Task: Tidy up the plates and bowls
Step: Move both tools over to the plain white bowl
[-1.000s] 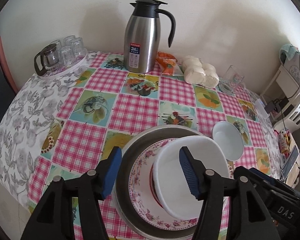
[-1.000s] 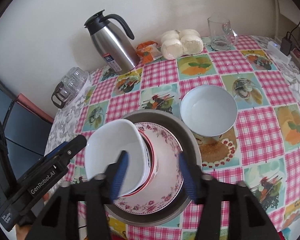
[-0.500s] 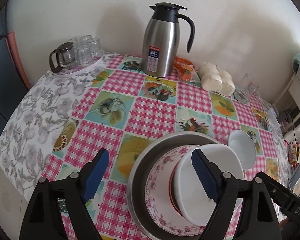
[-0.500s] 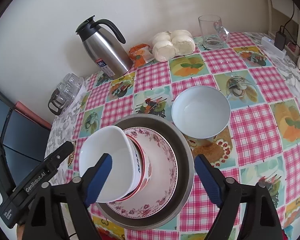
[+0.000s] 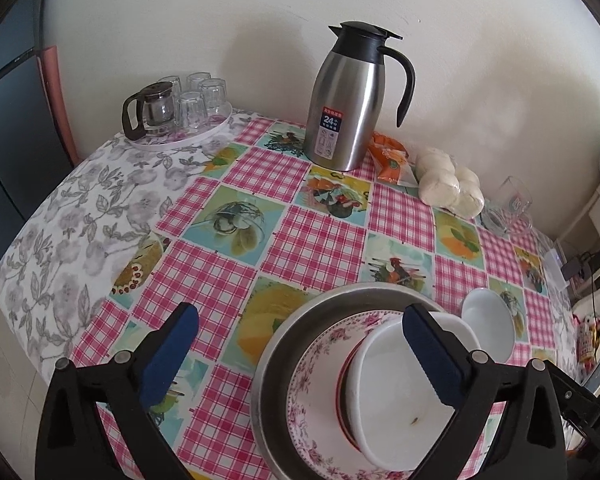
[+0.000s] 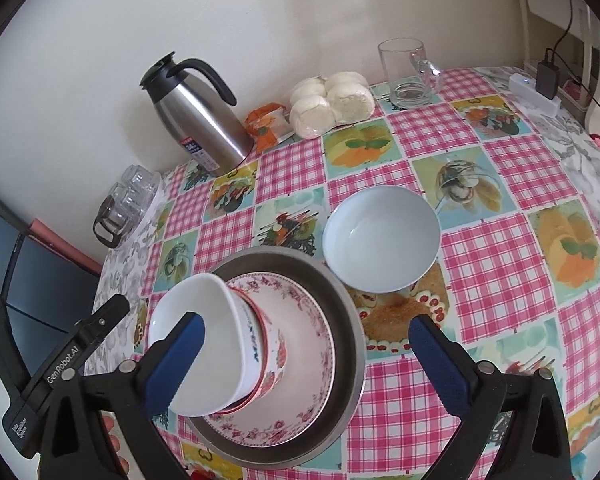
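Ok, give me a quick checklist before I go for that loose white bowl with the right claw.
1. Right claw open: ok, jaws spread wide.
2. Left claw open, holding nothing: ok.
3. Loose white bowl upright and apart from the metal basin: ok on upright; its rim looks very close to the basin, touching or not, cannot tell.
4. Bowl empty: ok.
5. Stack steady: not ok, the top white bowl sits tilted on the floral plate.
6. Glass mug out of the path: ok, it stands far back.
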`<state>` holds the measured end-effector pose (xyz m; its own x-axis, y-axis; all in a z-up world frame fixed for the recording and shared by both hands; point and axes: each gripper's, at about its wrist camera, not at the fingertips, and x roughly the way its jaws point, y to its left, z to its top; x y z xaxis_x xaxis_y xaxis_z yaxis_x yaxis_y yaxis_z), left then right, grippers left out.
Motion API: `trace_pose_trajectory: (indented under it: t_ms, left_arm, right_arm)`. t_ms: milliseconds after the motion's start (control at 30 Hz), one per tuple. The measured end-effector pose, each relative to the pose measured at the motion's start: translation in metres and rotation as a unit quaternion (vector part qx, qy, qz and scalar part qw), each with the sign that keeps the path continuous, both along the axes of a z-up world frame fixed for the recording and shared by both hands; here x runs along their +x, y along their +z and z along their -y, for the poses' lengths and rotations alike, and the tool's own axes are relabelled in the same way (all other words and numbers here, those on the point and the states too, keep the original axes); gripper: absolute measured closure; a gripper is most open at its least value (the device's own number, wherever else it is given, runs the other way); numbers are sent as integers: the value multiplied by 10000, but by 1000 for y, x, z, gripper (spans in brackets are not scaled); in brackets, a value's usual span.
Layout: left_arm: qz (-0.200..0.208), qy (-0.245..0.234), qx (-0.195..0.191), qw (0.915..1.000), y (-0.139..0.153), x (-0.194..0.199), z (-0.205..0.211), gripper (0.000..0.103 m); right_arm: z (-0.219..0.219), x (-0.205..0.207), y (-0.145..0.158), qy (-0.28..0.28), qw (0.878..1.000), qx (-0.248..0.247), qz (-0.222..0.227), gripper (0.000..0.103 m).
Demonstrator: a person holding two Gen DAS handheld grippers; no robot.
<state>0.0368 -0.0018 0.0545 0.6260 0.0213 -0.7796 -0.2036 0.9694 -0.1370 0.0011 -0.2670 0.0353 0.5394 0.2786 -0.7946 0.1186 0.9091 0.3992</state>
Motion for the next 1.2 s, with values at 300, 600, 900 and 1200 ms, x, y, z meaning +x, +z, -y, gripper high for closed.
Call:
trace_pose_trajectory:
  t_ms: [300,600,900,1200]
  left_arm:
    - [480,-427,231,9977,22,-2,40,1]
    - [1192,-1087,100,9869,45,-3,87,1]
    - [954,-1894,-33,9772,40,10,150,1]
    - [649,-2402,160,9684,21,21,202,1]
  right_arm:
    - [37,0,2,-402,9992,-46,70,0]
    - [91,-3,-7,-999,9950,-31,-8,0]
    - [123,-4,-21,-1277,9917,27,-145,0]
    - [149,-3,-38,-1524,9877,94,-328,0]
